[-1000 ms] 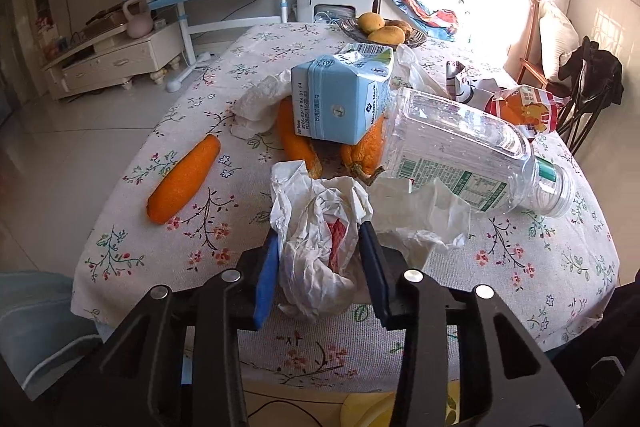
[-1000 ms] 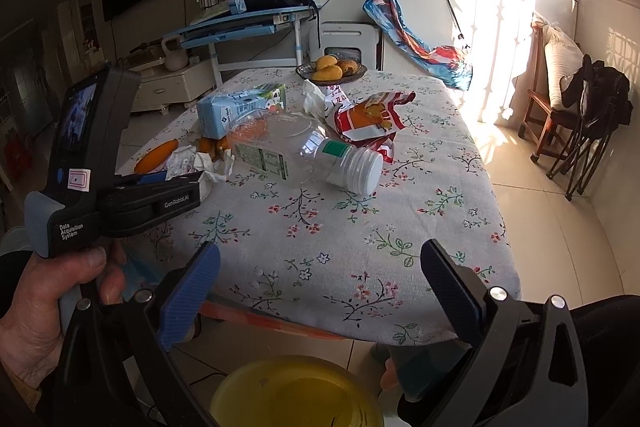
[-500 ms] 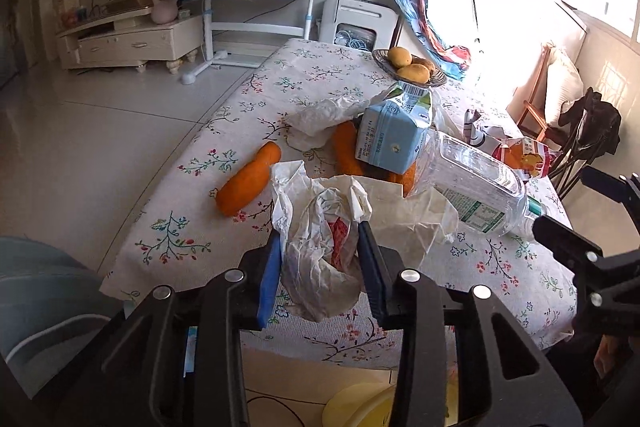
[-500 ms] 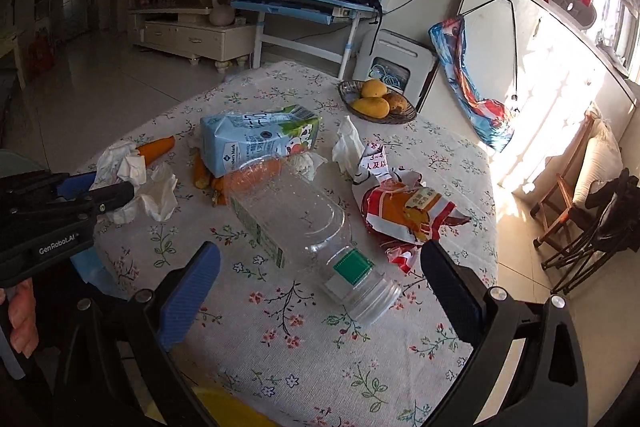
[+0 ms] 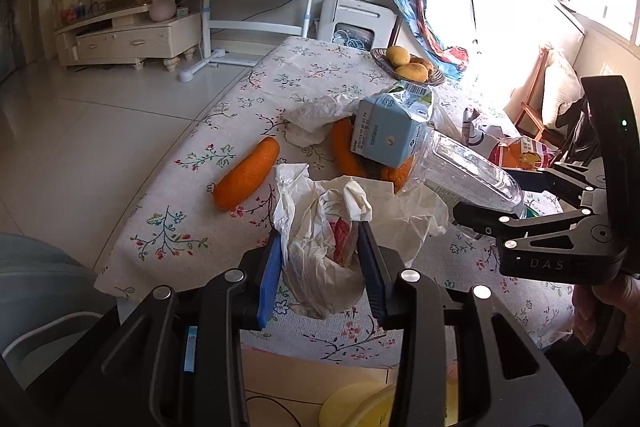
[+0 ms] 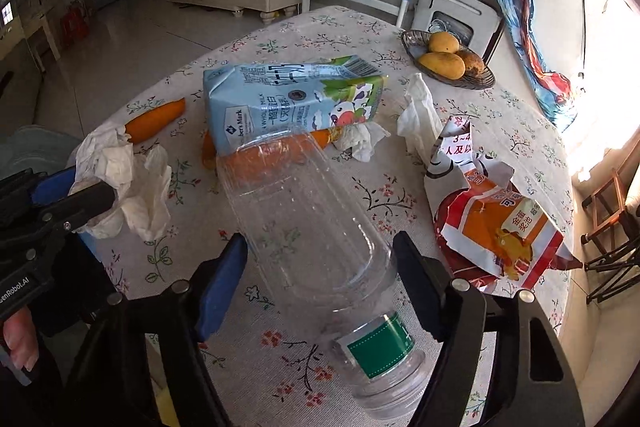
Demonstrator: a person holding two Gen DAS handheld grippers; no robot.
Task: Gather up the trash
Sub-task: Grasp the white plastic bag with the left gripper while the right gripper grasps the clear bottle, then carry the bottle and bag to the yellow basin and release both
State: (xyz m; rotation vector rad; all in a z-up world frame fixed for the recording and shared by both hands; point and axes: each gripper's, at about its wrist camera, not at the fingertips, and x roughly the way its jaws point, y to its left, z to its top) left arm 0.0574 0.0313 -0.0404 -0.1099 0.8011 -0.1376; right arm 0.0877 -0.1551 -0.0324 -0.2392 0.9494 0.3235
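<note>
My left gripper (image 5: 320, 263) has its fingers (image 5: 269, 269) clamped on a crumpled white wrapper (image 5: 320, 247) over the tabletop's (image 5: 192, 227) near edge. Beyond it a carrot (image 5: 247, 174) lies toward the left edge, and a blue milk carton (image 5: 390, 131) rests against a clear plastic bottle (image 5: 468, 173). My right gripper (image 5: 500, 201) reaches at the bottle from the right edge.

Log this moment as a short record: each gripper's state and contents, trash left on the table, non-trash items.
left gripper: shut on crumpled white wrapper
right gripper: jaws have just been closing, either side of clear plastic bottle; pads not yet pressing
bottle pose: lying on its side, cap end nearest camera
other trash: milk carton, torn snack bag, tissues
non-trash: carrots, fruit basket
surface: floral tablecloth
</note>
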